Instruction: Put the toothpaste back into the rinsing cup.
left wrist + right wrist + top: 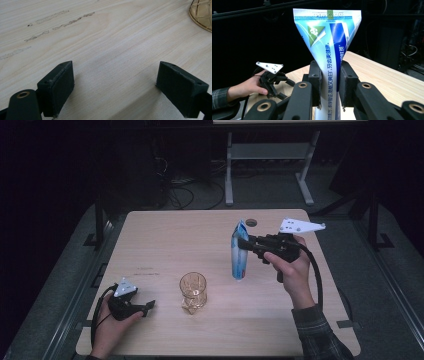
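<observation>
Nearest to us, our left gripper [148, 307] rests low on the wooden table [165, 240] at its near left corner, the hand [111, 326] wrapped round its body, palm down and forearm flat. Its jaws are spread wide with bare wood between them, so it holds nothing and seems parked, ready to help. Just ahead of those jaws and to one side stands an amber cut-glass tumbler [193, 290], upright and apart from both tools; we judge it the likely place for the tube.

Farther off, our right gripper [244, 243] pinches a blue-and-white toothpaste tube [240, 251], the two pads pressed on its flat faces about mid-height. The tube stands vertical, crimped end up and cap end down near the table; we cannot tell whether it touches. Holding it upright would suit lowering it cap-first. The right hand [292, 266] is raised, wrist cocked, with the jaws pointing across toward the left gripper.
</observation>
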A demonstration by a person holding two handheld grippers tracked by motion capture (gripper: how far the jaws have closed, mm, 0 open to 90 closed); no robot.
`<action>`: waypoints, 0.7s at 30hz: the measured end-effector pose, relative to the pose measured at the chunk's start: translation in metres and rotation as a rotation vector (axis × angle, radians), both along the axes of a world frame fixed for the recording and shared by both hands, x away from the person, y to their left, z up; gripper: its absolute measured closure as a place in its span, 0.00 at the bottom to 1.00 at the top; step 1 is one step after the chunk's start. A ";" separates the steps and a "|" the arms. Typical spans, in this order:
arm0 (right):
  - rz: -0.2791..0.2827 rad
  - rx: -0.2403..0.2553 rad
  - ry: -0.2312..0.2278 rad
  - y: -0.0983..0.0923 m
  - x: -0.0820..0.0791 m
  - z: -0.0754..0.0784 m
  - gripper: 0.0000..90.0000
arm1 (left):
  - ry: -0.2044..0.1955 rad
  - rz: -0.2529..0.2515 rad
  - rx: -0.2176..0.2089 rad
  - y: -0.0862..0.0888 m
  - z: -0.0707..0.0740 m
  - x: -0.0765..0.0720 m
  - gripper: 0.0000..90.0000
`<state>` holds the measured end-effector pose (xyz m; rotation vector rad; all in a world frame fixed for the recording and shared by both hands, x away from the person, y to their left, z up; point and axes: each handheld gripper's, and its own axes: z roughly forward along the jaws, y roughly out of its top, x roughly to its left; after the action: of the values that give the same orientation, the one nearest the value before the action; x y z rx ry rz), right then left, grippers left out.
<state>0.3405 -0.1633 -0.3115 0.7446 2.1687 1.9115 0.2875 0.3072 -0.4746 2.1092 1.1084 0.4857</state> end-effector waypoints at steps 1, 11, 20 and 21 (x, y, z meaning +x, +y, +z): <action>0.005 0.000 -0.004 0.001 0.000 0.000 0.83 | 0.000 0.000 0.000 0.000 0.000 0.000 0.15; 0.055 0.005 -0.010 0.021 0.001 0.003 0.82 | 0.000 0.000 0.000 0.000 0.000 0.000 0.15; 0.091 -0.013 -0.024 0.038 0.001 0.011 0.82 | 0.000 -0.001 0.000 0.000 0.000 0.000 0.15; 0.098 -0.014 -0.027 0.042 0.001 0.012 0.82 | 0.000 0.000 0.000 0.000 0.000 0.000 0.15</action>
<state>0.3417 -0.1214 -0.2991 0.6164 2.2393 1.9380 0.2875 0.3073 -0.4746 2.1092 1.1080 0.4850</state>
